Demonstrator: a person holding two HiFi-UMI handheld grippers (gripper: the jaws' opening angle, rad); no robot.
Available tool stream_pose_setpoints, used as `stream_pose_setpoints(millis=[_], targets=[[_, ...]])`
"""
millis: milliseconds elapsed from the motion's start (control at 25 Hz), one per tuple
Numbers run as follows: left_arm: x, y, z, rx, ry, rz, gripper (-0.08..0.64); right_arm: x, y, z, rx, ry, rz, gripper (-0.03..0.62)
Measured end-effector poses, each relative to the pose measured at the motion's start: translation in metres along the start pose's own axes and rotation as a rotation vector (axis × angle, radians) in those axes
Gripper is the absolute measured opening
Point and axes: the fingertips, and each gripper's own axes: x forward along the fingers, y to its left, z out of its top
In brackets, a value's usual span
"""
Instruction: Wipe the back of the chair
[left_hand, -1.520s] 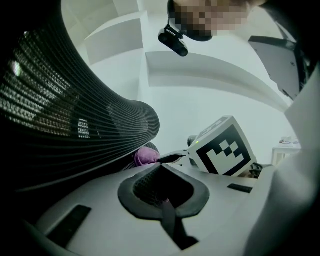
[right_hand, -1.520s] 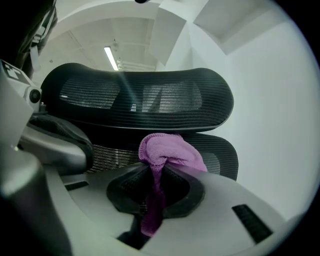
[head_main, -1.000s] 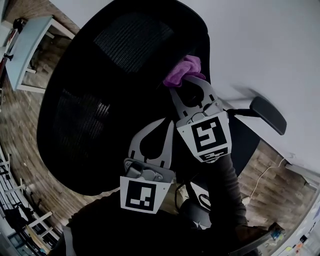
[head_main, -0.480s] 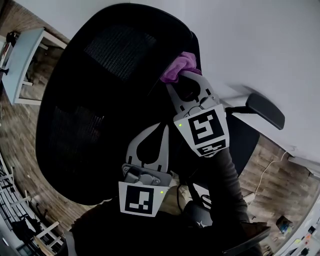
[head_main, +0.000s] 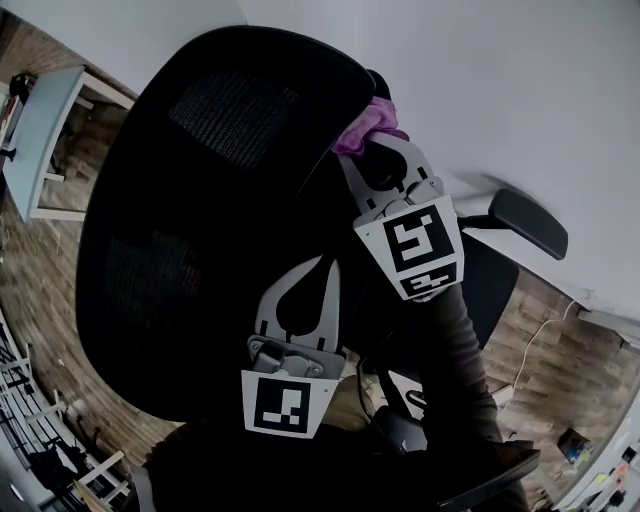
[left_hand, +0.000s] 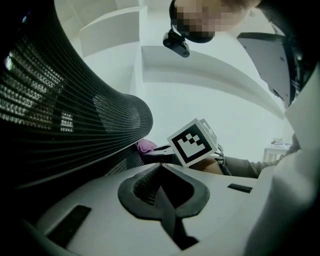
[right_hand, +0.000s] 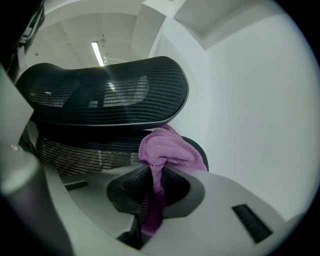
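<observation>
While the right gripper (head_main: 378, 145) grips the purple cloth (head_main: 366, 122) at the top edge of the chair back (head_main: 200, 200), the left gripper (head_main: 322, 268) hangs lower beside the mesh, its jaws pressed together on nothing. The wiping step seems to be in hand. The next move probably calls for drawing the cloth along this edge with steady pressure.

**Cloth goes a little higher on the chair edge**

In the head view my right gripper (head_main: 375, 148) moves up a little along the right edge of the chair back (head_main: 220, 200). The purple cloth (head_main: 365, 122) goes up with it and now sits closer to the top corner than one second ago. The marker cube of this gripper is also higher. My left gripper (head_main: 325, 262) sinks slightly lower in the view.
</observation>
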Motion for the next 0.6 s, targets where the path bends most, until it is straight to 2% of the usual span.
stream_pose_setpoints(millis=[600], targets=[[0.010, -0.005, -0.002, 0.005, 0.013, -0.014, 0.009, 0.008, -0.042, 0.001, 0.008, -0.007, -0.065, 0.046]])
